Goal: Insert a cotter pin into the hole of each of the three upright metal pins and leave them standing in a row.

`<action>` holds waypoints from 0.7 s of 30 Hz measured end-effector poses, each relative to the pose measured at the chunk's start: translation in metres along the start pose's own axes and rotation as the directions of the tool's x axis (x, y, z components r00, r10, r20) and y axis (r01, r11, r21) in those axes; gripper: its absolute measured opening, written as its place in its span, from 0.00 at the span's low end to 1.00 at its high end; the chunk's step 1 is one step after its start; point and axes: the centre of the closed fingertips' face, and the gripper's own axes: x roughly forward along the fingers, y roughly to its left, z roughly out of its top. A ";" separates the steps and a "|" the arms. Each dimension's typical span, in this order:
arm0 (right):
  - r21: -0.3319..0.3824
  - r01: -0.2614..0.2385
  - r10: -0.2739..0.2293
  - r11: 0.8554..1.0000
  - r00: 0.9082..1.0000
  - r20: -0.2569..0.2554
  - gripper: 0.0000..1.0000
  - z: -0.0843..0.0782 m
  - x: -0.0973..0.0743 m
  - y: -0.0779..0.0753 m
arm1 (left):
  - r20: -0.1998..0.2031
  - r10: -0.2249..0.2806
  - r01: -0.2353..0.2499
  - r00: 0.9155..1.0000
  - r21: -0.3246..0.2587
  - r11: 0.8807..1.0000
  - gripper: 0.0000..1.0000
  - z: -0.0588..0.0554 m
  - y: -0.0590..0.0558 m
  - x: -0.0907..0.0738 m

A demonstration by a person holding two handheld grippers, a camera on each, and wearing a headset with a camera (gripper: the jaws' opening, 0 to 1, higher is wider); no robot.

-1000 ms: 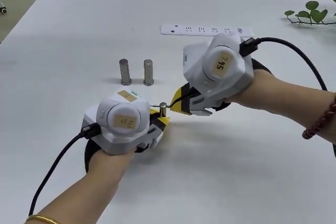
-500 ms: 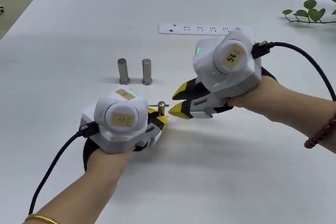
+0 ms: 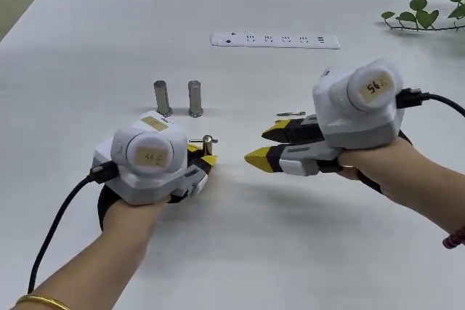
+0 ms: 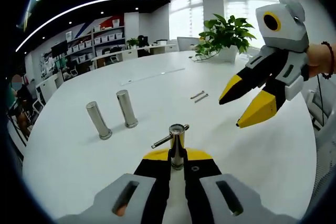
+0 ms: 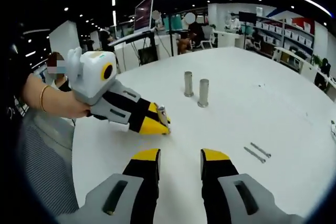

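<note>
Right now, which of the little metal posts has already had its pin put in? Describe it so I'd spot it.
On the white table, two bare metal pins stand side by side. Just nearer the person, the left gripper grips a third metal pin upright. Only it has a thin cotter pin sticking out sideways near its top.

- Between the left tool (image 3: 205, 162) and the right tool (image 3: 263, 143) lies a stretch of bare desk (image 3: 240, 252), wide enough for passage.
- The metal pin (image 3: 208, 143) clamped upright in the left tool, with its cotter pin (image 4: 161, 141) poking sideways, blocks that tool's front.
- Two upright pins (image 3: 162, 97) stand just behind the left tool, with a narrow gap between them.
- Two loose cotter pins (image 3: 290, 114) lie just beyond the right tool's parted jaws.
- Far off, the power strip (image 3: 276, 40) and plant (image 3: 429, 12) obstruct nothing nearby.
</note>
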 end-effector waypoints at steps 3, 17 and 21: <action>0.037 0.000 0.000 0.999 1.000 -0.004 0.26 -0.008 -0.003 0.000 | 0.002 0.005 -0.005 1.000 0.005 1.000 0.05 0.003 0.008 0.001; 0.075 0.026 -0.031 0.997 0.998 0.059 0.29 0.000 -0.007 -0.007 | -0.001 0.012 -0.012 1.000 0.000 1.000 0.05 0.004 0.030 0.002; 0.084 0.028 -0.033 0.996 0.998 0.057 0.29 -0.002 -0.006 -0.007 | 0.003 0.006 -0.006 1.000 -0.004 1.000 0.05 0.005 0.031 0.003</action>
